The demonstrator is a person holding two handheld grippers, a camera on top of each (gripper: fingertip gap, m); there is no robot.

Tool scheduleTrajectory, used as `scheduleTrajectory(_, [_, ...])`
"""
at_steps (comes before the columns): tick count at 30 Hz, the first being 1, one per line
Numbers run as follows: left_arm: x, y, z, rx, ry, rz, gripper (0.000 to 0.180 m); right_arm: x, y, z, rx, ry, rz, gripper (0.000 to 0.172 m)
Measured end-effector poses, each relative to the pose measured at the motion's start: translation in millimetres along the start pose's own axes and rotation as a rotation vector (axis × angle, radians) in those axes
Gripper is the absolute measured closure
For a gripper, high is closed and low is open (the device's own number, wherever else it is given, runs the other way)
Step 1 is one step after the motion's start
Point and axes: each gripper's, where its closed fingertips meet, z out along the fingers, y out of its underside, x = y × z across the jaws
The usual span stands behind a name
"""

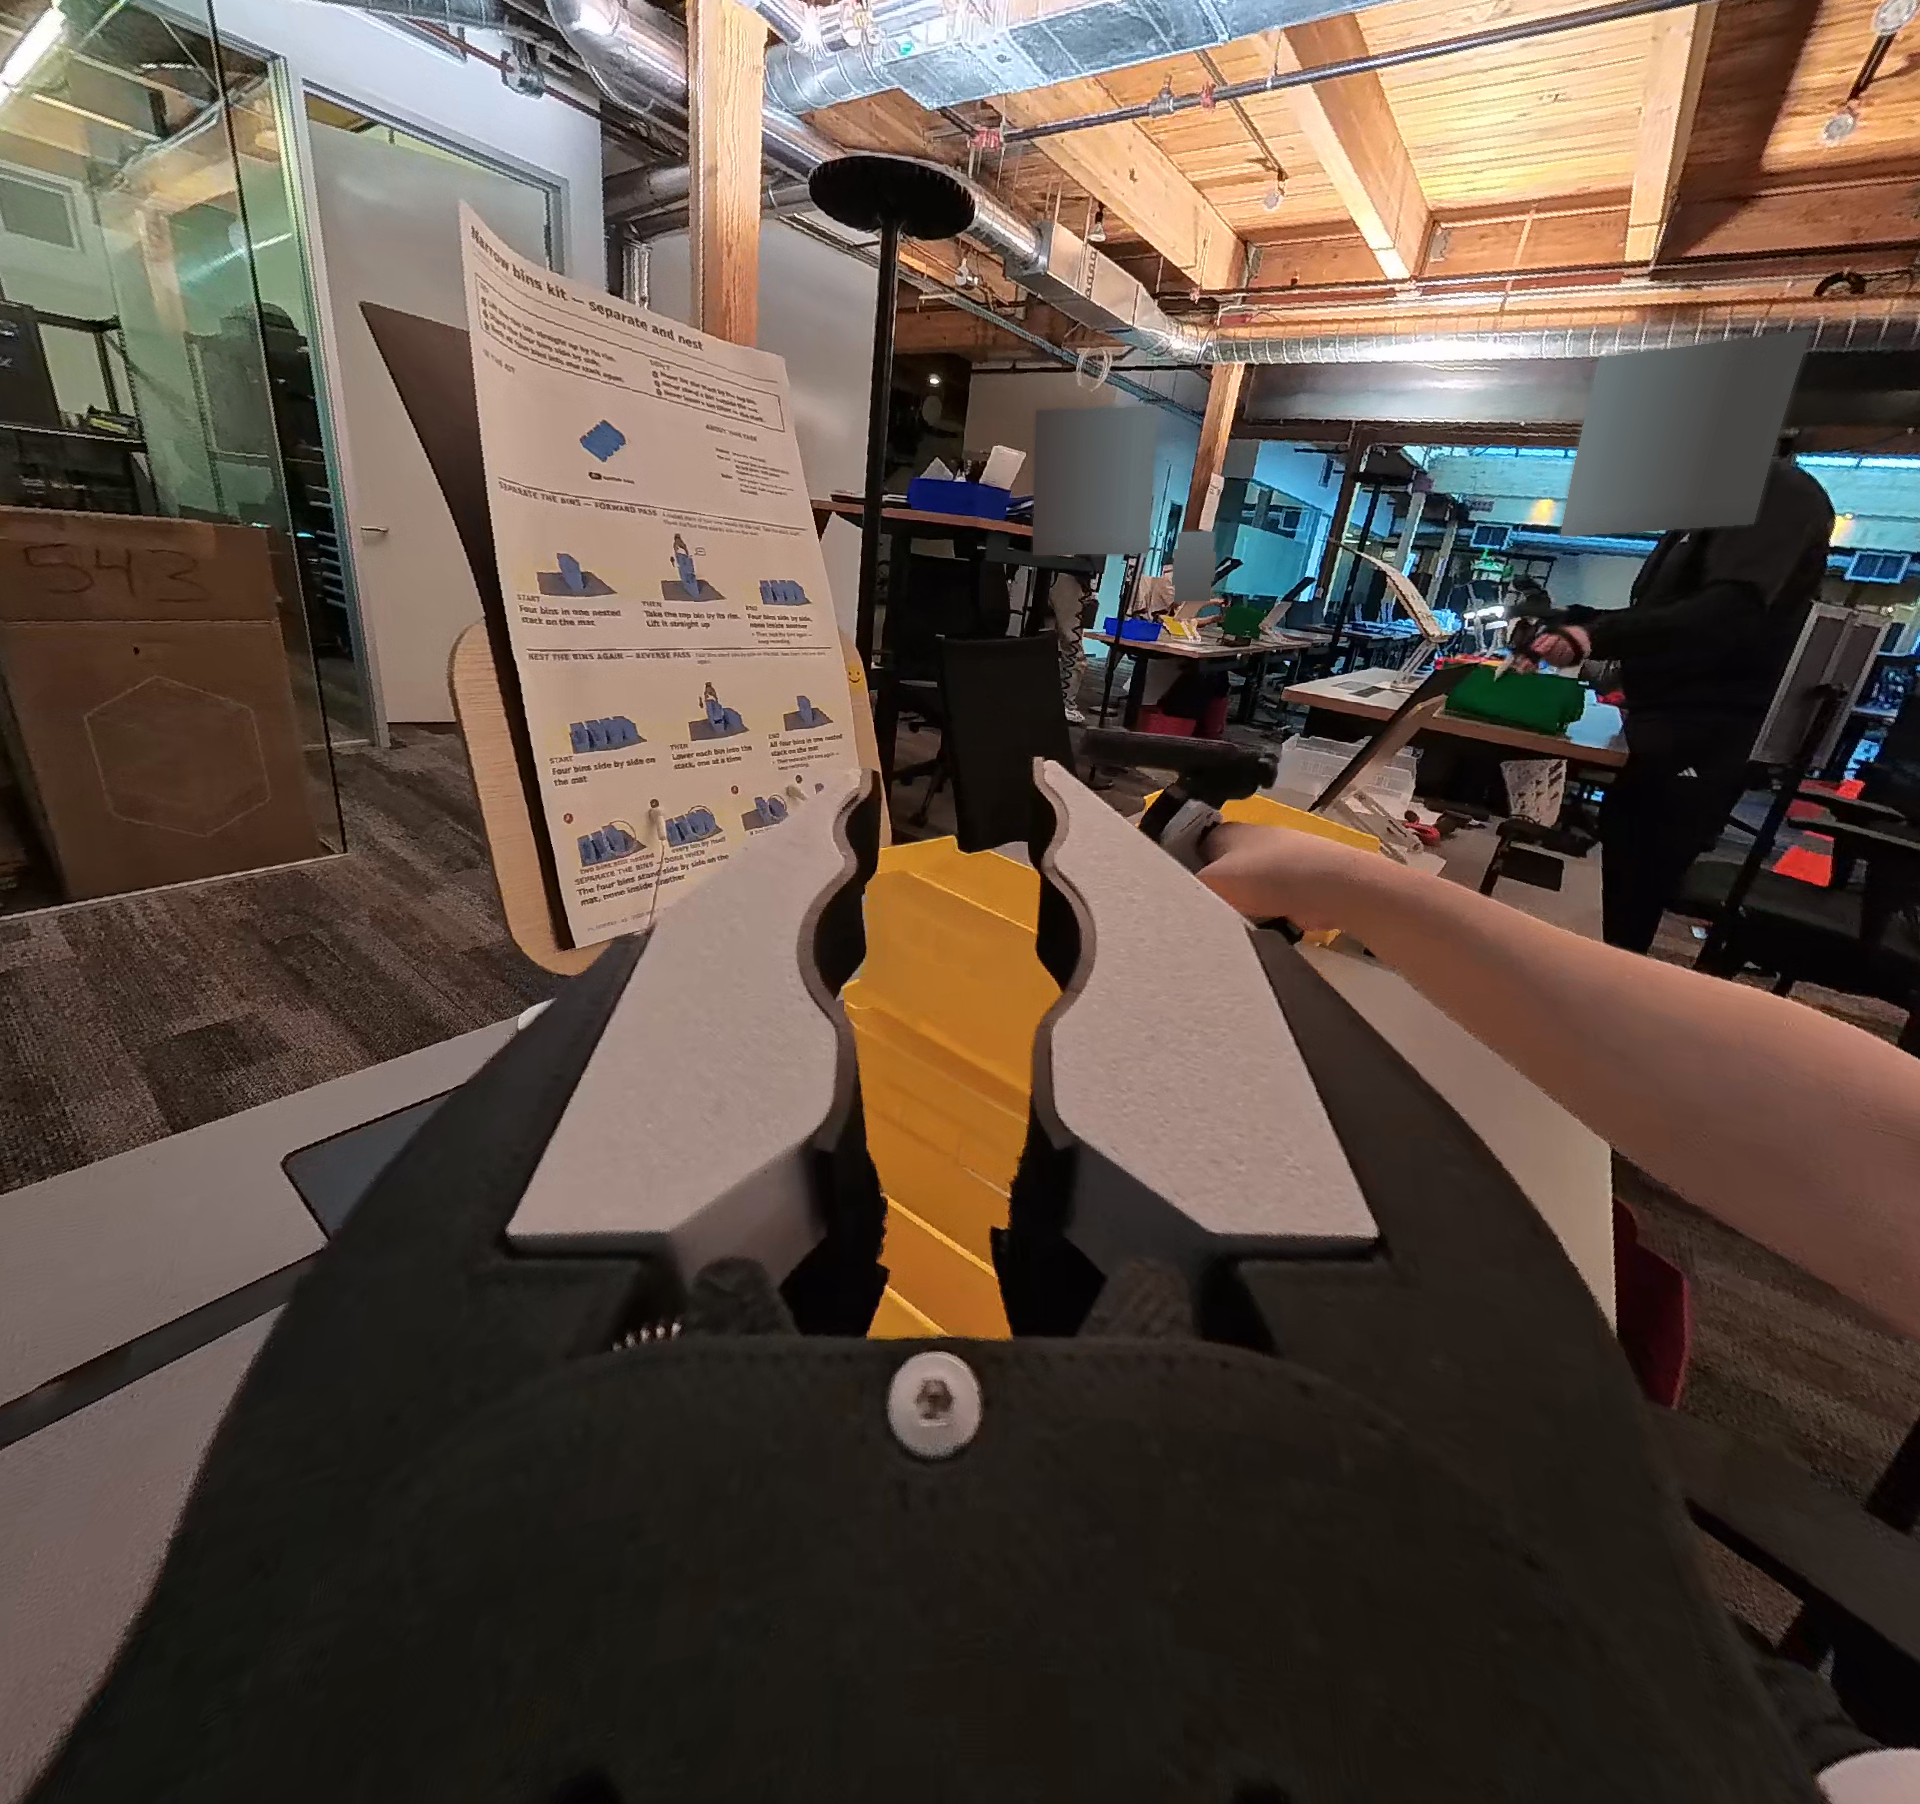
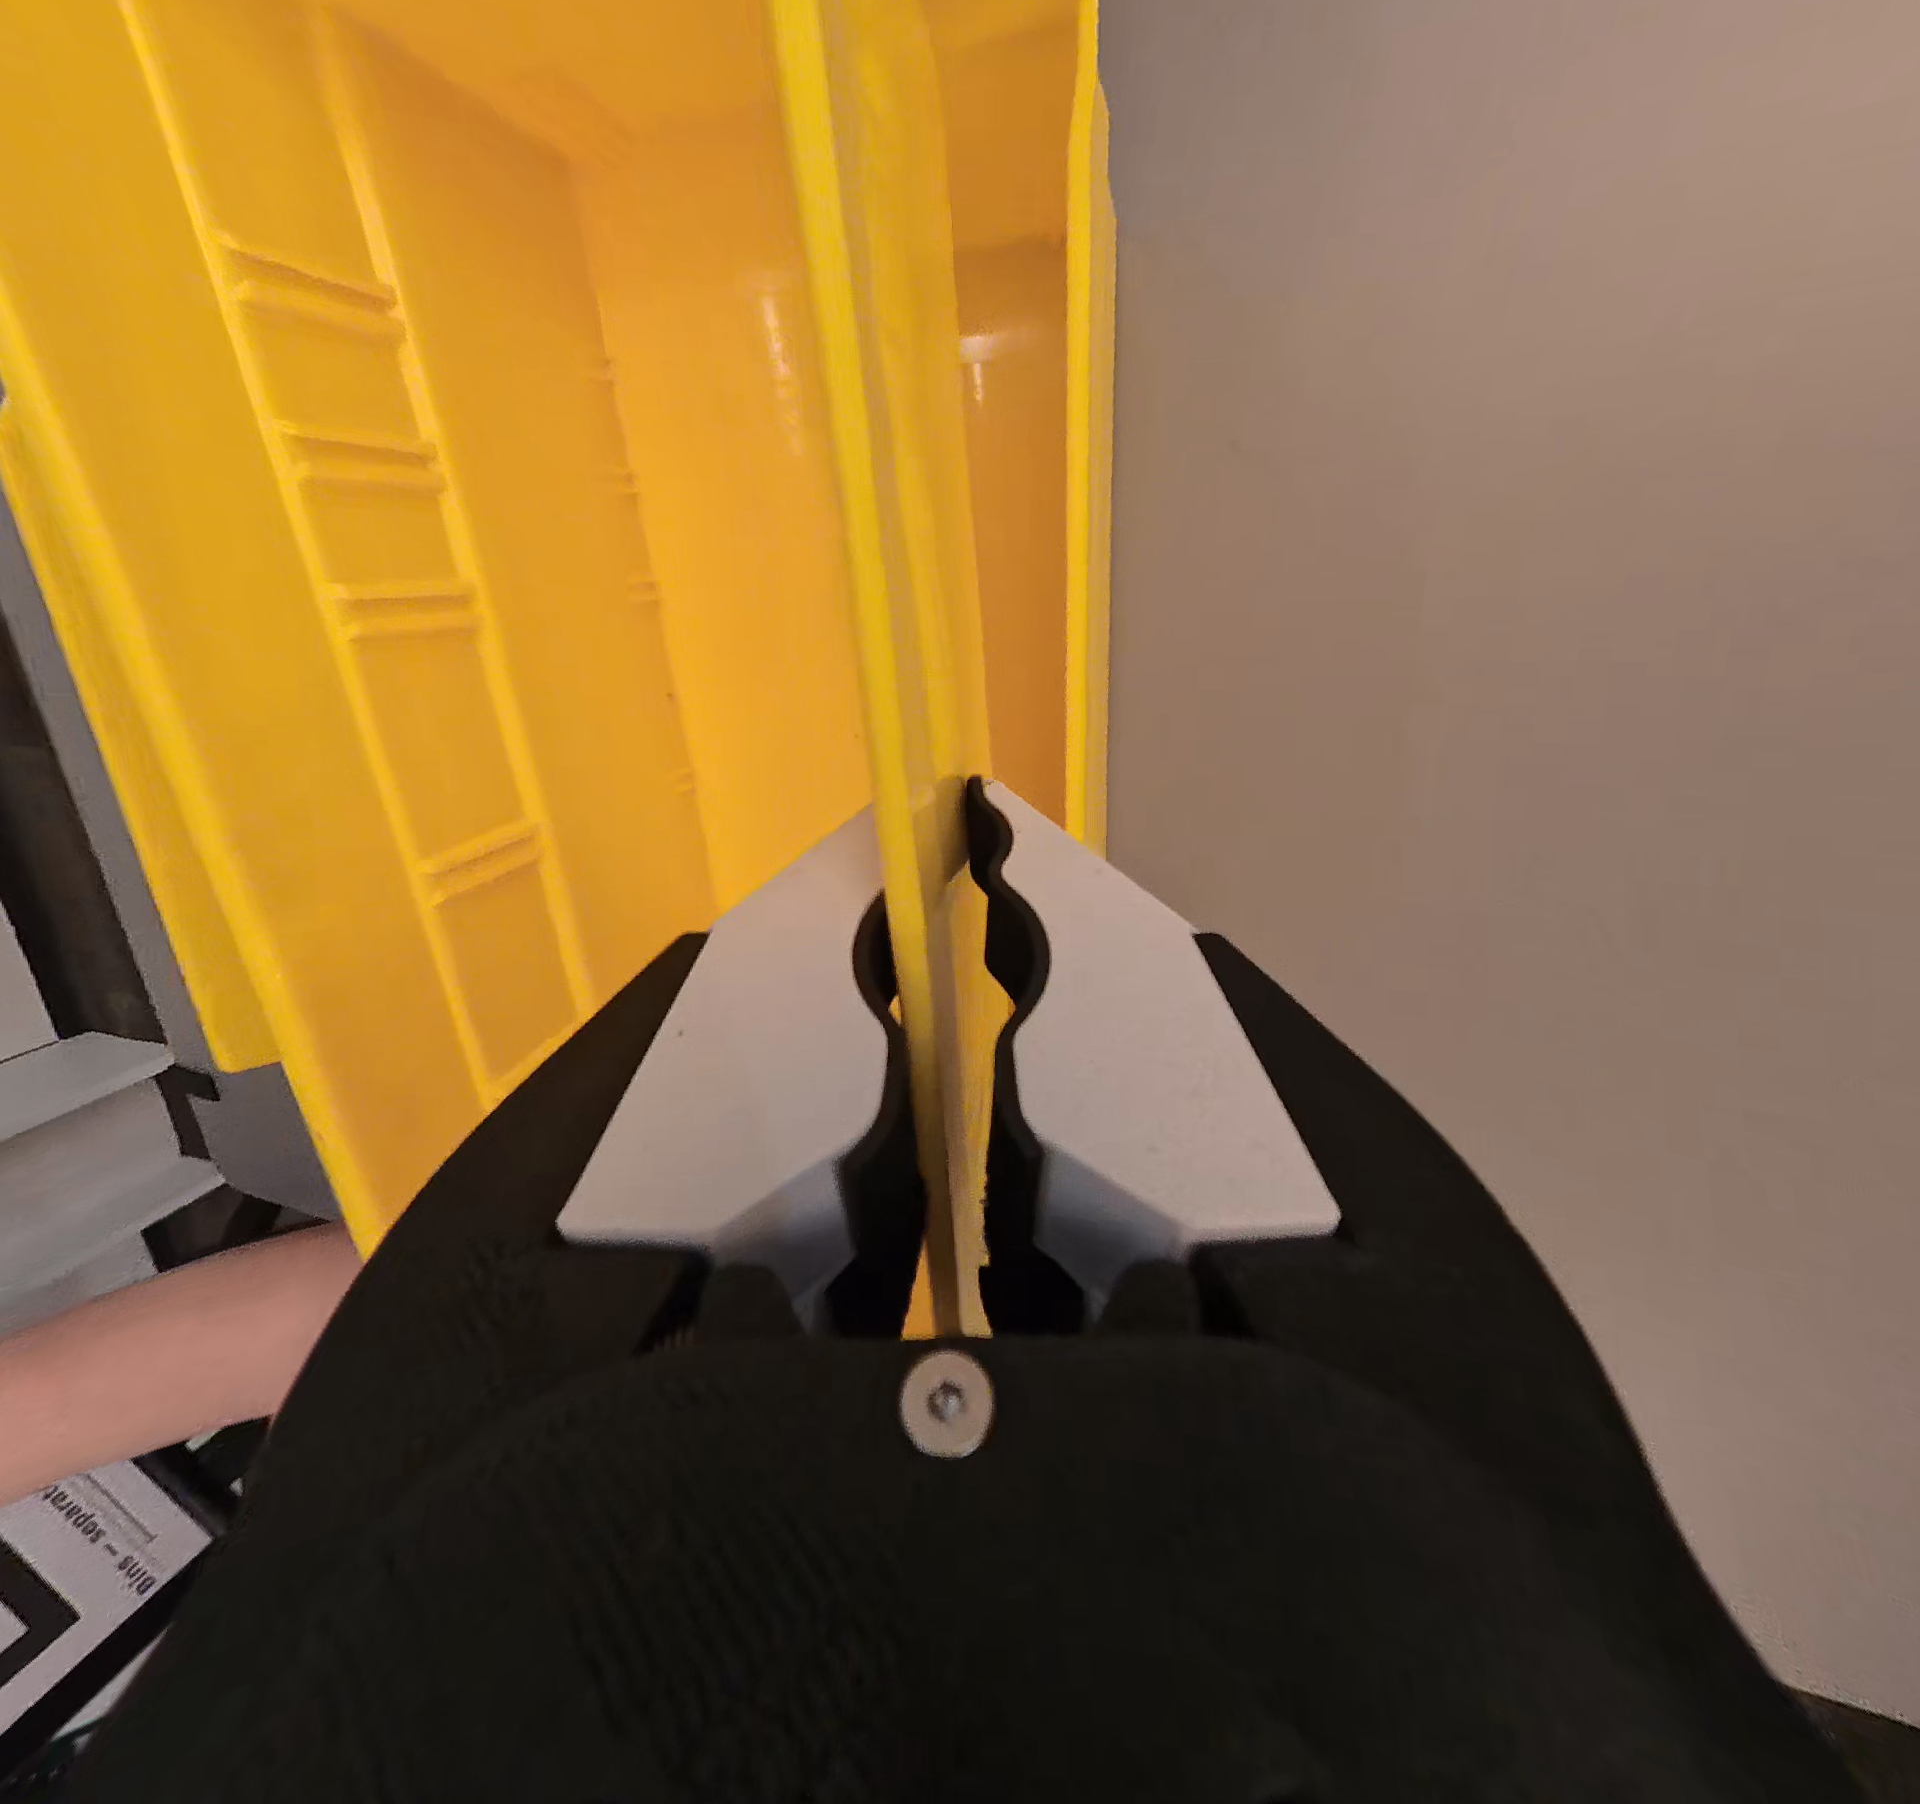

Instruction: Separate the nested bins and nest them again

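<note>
In the left wrist view a yellow bin (image 1: 935,1027) with ribbed steps fills the gap between my left gripper's (image 1: 951,778) fingers and reaches both pads. The fingers stand a little apart around it. My right gripper (image 2: 925,804) is shut on the thin side wall (image 2: 894,507) of a yellow bin (image 2: 468,404), which is seen from close up. A second yellow bin (image 2: 1013,507) lies against it on the right. The right gripper (image 1: 1195,798) and the hand holding it (image 1: 1278,881) also show in the left wrist view, by a yellow bin edge (image 1: 1299,814).
A printed instruction sheet on a wooden stand (image 1: 644,559) stands at the left. The white table (image 2: 1455,611) lies right of the bins, and a dark mat (image 1: 343,1172) lies on it. A black chair (image 1: 997,736) and people at work tables (image 1: 1704,674) are behind.
</note>
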Motion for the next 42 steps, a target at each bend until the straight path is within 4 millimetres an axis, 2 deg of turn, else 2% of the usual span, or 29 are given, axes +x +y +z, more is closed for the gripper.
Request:
scheduleTrajectory(6, [4.4, 1.4, 1.3, -0.009, 0.013, 0.003, 0.154, 13.6, 1.1, 12.2, -0.01, 0.127, -0.035, 0.169])
scheduleTrajectory(15, [3.4, 0.6, 0.3, -0.004, 0.013, -0.002, 0.154, 13.3, 1.6, 31.8, 0.004, 0.053, -0.018, 0.169])
scheduleTrajectory(27, [5.8, 4.4, 4.6, -0.021, 0.017, 0.003, 0.153, 13.0, -1.3, 35.1, 0.014, 0.146, -0.074, 0.17])
scheduleTrajectory(42, [4.9, 5.9, 5.5, -0.026, 0.019, -0.001, 0.153, 10.5, -1.9, 29.6, 0.008, 0.071, -0.072, 0.168])
